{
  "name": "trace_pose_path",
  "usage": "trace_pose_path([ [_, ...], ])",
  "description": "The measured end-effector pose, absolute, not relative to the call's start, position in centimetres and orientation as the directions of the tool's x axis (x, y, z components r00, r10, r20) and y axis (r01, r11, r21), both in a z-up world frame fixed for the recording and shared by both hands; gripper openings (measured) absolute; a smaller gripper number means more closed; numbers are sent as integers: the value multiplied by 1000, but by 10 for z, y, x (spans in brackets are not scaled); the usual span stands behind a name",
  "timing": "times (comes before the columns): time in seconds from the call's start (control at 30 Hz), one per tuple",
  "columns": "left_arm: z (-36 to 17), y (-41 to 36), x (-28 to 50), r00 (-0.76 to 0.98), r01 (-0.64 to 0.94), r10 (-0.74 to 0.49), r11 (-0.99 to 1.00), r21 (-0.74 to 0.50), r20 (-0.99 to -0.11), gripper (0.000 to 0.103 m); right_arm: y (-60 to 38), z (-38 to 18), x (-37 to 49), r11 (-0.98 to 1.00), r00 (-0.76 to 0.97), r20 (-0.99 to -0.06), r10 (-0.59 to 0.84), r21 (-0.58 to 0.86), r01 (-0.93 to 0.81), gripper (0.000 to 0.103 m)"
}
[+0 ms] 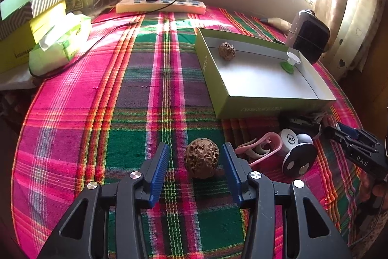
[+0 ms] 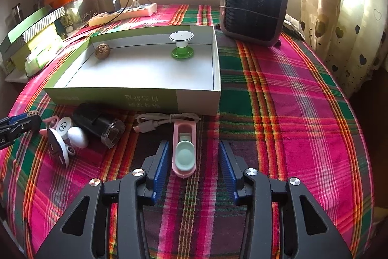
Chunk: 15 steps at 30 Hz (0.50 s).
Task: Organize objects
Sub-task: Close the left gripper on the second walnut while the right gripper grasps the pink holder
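Plaid tablecloth (image 1: pixel 72 137): box (image 2: pixel 135 96) holds one walnut (image 2: pixel 102 51) and a suction cup (image 2: pixel 181 43). Left gripper (image 1: pixel 196 159) released around second walnut (image 1: pixel 201 158); right gripper (image 2: pixel 193 157) released around pink case (image 2: pixel 184 152). Clutter remains.

Both the left gripper (image 1: pixel 196 160) and right gripper (image 2: pixel 194 157) point downward, fingers apart, gripping nothing.

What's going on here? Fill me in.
A person is tidying small things into the box, one tool in each hand. The left tool stands open around a walnut on the cloth, not gripping. The right tool is open around a pink case, pads clear of it. Another walnut and a green-based stand already sit in the box.
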<state>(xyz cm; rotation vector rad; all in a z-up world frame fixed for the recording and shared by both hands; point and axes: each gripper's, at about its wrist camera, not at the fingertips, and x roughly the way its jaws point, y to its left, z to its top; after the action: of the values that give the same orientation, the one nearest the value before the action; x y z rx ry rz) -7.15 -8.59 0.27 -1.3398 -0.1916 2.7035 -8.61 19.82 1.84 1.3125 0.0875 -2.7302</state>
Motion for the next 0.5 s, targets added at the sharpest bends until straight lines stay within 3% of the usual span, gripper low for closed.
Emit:
trace_pose_path([
  [0.13, 3, -85, -72, -605, -45, 150, -987, -154, -782, 41, 198, 19, -86, -992, -621, -780, -77, -3, 126, 32],
  [0.23, 2, -87, -71, -609, -37, 142, -988, -151, -780, 36, 198, 19, -85, -991, -623, -778, -76, -8, 130, 18],
  [0.5, 3, -86, -70, -614, -35, 125, -991, -131, -779, 27, 196, 19, -85, -991, -624, -778, -75, -12, 134, 18],
])
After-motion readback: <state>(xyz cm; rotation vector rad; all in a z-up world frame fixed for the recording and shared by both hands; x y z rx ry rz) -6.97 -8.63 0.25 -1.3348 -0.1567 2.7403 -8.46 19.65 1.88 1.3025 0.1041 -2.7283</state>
